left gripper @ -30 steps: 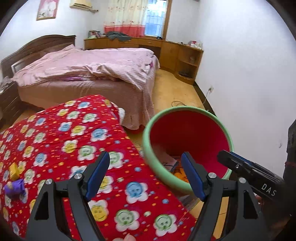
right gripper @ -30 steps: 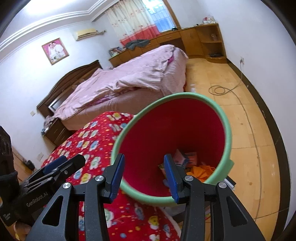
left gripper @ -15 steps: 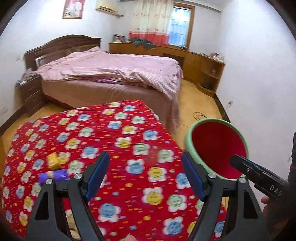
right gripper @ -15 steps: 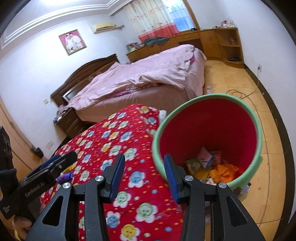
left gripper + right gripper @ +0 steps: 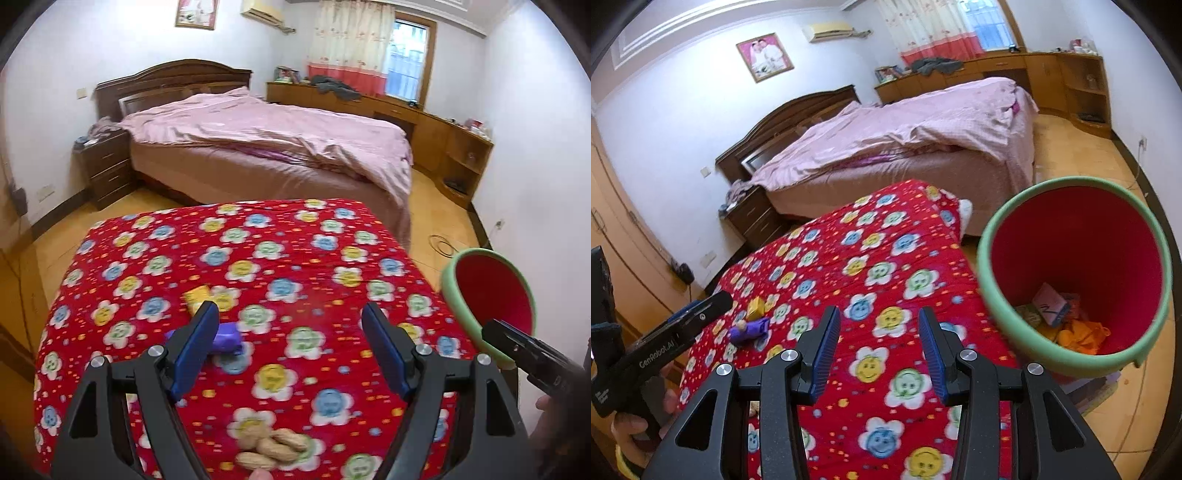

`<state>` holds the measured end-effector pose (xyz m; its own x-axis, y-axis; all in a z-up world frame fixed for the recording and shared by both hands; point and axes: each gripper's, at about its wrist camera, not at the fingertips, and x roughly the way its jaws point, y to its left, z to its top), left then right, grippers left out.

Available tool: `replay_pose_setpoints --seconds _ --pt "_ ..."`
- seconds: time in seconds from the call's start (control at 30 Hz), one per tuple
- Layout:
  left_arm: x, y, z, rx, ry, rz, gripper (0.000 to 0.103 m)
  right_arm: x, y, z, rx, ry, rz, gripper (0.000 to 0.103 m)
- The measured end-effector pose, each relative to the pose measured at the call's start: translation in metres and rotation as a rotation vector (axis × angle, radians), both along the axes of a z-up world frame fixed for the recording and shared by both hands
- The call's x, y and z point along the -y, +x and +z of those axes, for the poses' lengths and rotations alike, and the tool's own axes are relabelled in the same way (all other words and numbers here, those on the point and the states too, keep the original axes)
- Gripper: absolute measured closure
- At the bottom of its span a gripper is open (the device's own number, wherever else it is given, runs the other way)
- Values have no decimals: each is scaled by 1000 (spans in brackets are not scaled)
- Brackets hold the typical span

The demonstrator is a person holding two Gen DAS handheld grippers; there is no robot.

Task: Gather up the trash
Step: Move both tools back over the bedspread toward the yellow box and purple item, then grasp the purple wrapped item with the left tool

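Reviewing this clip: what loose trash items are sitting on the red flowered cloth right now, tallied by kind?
Yellow wrapper: 1
Purple wrapper: 1
Peanuts in the shell: 1 pile, near edge, exact number hard to tell
Total: 3 spots of trash on the red cloth. Both grippers are empty.

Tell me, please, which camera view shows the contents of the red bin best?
The right wrist view: it looks straight into the bin, showing wrappers at the bottom. The left wrist view catches only part of the rim and red inner wall at its edge, with no contents visible.
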<state>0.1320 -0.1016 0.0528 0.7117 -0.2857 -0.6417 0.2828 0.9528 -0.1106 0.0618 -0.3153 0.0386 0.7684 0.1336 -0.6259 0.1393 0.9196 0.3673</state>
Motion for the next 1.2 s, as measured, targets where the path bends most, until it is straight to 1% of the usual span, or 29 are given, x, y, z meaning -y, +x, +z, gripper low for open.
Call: replay_pose_setpoints --seconds 0.4,0.53,0.7,0.83,1.0,1.2 --pt "-62 34 -27 -57 13 151 24 -31 28 -14 -42 -6 61 58" --pt "-75 47 -41 -78 20 182 24 -35 34 -20 -60 -9 68 58" --pt "-80 62 -57 -103 49 205 24 -38 39 -24 -75 -15 72 58" --pt "-87 70 -68 -118 58 230 24 -39 40 -26 -85 -21 74 58" --pt "-87 72 -79 -144 70 224 24 -43 42 -29 -95 -23 81 58" --pt "-81 62 -81 -142 41 179 24 -47 41 -29 -94 -24 90 58"
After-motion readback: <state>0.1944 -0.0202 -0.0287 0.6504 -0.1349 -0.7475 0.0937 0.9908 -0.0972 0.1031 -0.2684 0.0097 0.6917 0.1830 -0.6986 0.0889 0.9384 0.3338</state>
